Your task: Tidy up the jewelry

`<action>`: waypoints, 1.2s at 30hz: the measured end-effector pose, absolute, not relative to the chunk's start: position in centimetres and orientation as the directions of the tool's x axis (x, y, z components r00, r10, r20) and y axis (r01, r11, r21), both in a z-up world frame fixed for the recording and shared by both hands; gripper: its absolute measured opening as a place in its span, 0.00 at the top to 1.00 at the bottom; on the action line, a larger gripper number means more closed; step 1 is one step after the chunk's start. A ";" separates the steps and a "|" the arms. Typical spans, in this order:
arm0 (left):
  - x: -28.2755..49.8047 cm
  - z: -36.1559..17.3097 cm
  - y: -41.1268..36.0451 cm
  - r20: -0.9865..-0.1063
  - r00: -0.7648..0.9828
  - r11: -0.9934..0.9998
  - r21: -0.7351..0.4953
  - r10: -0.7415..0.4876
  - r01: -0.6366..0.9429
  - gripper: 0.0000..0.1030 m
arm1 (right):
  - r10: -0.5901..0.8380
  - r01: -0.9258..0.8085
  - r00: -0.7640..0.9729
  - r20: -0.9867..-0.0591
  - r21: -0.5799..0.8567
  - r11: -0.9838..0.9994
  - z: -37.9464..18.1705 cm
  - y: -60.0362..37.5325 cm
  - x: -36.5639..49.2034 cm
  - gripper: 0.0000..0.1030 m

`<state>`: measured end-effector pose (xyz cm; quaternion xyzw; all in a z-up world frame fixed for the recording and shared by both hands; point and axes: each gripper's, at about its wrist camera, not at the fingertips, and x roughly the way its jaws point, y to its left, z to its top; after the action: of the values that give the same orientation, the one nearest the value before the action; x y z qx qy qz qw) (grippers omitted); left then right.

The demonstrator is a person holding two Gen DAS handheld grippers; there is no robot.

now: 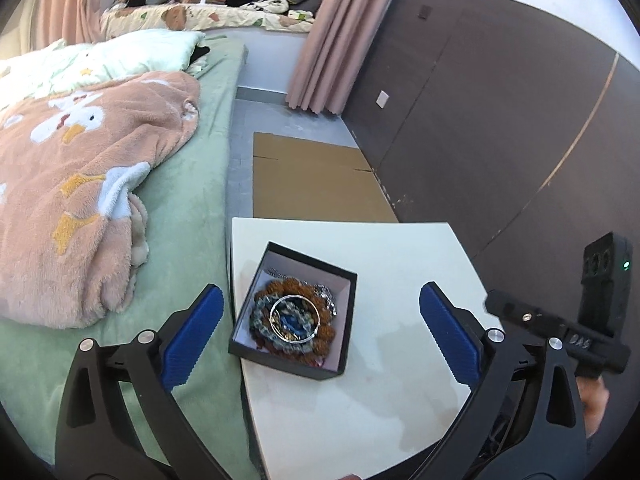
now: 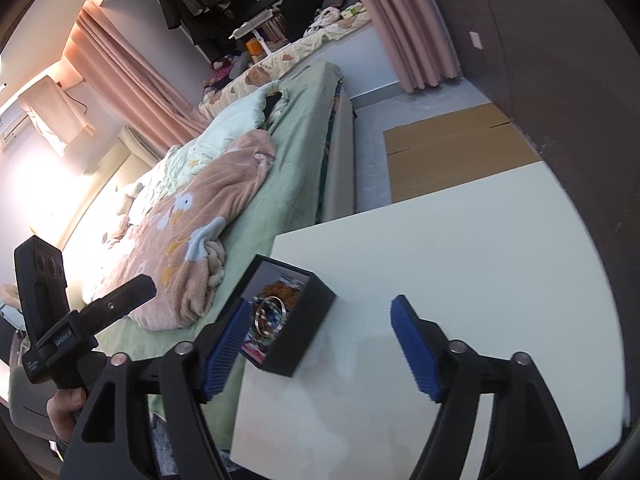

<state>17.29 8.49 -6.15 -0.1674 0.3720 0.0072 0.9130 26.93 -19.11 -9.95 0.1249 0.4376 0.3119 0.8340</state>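
A small black box [image 1: 320, 373] with a white lining stands on the left edge of the white table [image 1: 400, 264]. Inside lie a brown bead bracelet [image 1: 280, 285], a grey-blue bead bracelet [image 1: 260, 322] and a silver bangle [image 1: 295, 300] on top. My left gripper [image 1: 320, 294] hovers over the box, its blue pads spread wide and touching nothing. In the right wrist view the box [image 2: 310, 320] sits just ahead of the left pad [image 2: 224, 344], with the bangle [image 2: 270, 316] showing. My right gripper [image 2: 322, 308] is open and holds nothing.
A bed with a green sheet [image 1: 192, 208] and a pink fleece blanket [image 1: 80, 200] runs along the table's left side. Flat cardboard [image 1: 312, 184] lies on the floor beyond the table. A dark panelled wall [image 1: 500, 120] stands to the right. The other unit's black body [image 1: 600, 280] is at the right.
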 end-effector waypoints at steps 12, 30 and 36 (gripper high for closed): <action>14.6 -5.4 4.0 -0.673 0.734 0.969 -0.229 -0.090 -0.091 0.05 | 0.574 -0.421 0.459 -0.678 0.404 0.812 -8.9 -23.3 23.7 0.08; 12.0 -5.2 2.3 -0.637 0.770 0.979 -0.169 -0.019 -0.115 0.05 | 0.521 -0.416 0.532 -0.667 0.330 0.847 -8.4 -25.6 21.8 0.07; 12.0 -5.0 2.0 -0.642 0.766 0.982 -0.151 -0.008 -0.117 0.05 | 0.520 -0.417 0.539 -0.663 0.326 0.848 -8.2 -25.6 21.7 0.07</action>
<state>11.99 2.02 -5.03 -0.0913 0.3406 0.0292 0.9353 21.70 -25.60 -8.23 0.0645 0.3986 0.2678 0.8748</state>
